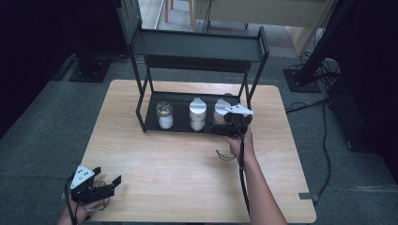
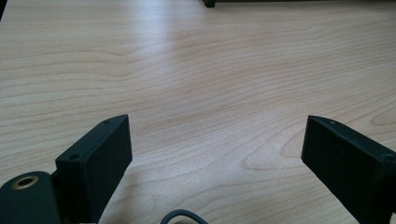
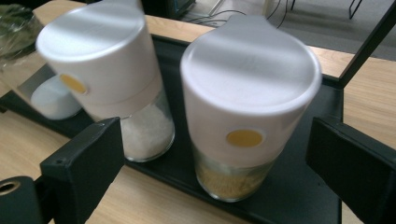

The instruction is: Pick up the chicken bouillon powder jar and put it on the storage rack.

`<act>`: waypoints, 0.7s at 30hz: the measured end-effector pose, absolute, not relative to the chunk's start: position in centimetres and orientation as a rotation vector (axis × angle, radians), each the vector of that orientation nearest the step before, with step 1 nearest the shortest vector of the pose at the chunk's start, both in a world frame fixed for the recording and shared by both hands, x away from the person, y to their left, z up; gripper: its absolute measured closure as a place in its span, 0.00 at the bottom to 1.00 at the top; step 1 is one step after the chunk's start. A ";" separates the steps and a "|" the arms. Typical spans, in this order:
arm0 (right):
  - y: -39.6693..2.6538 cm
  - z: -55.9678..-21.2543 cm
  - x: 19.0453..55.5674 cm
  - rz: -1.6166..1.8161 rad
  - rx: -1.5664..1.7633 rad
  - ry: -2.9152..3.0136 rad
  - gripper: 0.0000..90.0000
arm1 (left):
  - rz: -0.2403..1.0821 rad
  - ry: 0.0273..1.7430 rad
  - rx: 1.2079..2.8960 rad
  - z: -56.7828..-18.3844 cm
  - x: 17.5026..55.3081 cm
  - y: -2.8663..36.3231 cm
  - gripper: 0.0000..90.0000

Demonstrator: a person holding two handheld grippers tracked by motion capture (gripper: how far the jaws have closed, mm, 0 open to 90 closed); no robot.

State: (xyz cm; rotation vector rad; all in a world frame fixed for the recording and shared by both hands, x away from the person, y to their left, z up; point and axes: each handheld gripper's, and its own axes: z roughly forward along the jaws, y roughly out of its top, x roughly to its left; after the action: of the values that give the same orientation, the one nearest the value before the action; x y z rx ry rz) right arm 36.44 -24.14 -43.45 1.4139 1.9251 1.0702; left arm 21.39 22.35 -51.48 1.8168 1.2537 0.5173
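1. Clear glass shaker [image 3: 243,126] with a tall white cap, flat on top and drawn to a spout at the back; round yellow dot on the cap front; yellowish grains inside.
2. Standing upright on the lower black tray [image 3: 299,196] of the rack, rightmost, just beside a second shaker [image 3: 116,88] (white grains).
3. Right gripper [image 3: 215,158]: wide open, shaker between the jaws, not touched.
4. Left gripper [image 2: 217,149]: open over bare table [image 2: 196,70].

rack [image 1: 145,123] on table [image 1: 187,187] | three jars in row on its bottom shelf | right hand-held gripper [image 1: 224,127] before right jar [image 1: 219,111]
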 end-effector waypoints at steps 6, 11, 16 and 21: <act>-23.8 -43.5 35.6 1.084 1.401 1.930 0.04 | 0.519 1.252 1.824 -51.5 21.4 22.3 0.10; -23.7 -43.6 35.2 1.085 1.396 1.934 0.04 | 0.519 1.254 1.818 -51.5 21.4 22.3 0.10; -23.8 -43.9 34.6 1.090 1.390 1.938 0.04 | 0.518 1.254 1.814 -51.5 21.3 22.4 0.10; -24.1 -44.5 34.0 1.090 1.388 1.949 0.04 | 0.517 1.254 1.813 -51.5 21.4 22.4 0.10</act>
State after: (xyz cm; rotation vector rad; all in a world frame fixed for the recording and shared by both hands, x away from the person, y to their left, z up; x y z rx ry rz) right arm 34.00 -24.08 -44.49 1.3883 1.9495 1.0900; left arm 21.35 22.39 -51.48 1.8128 1.2543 0.5174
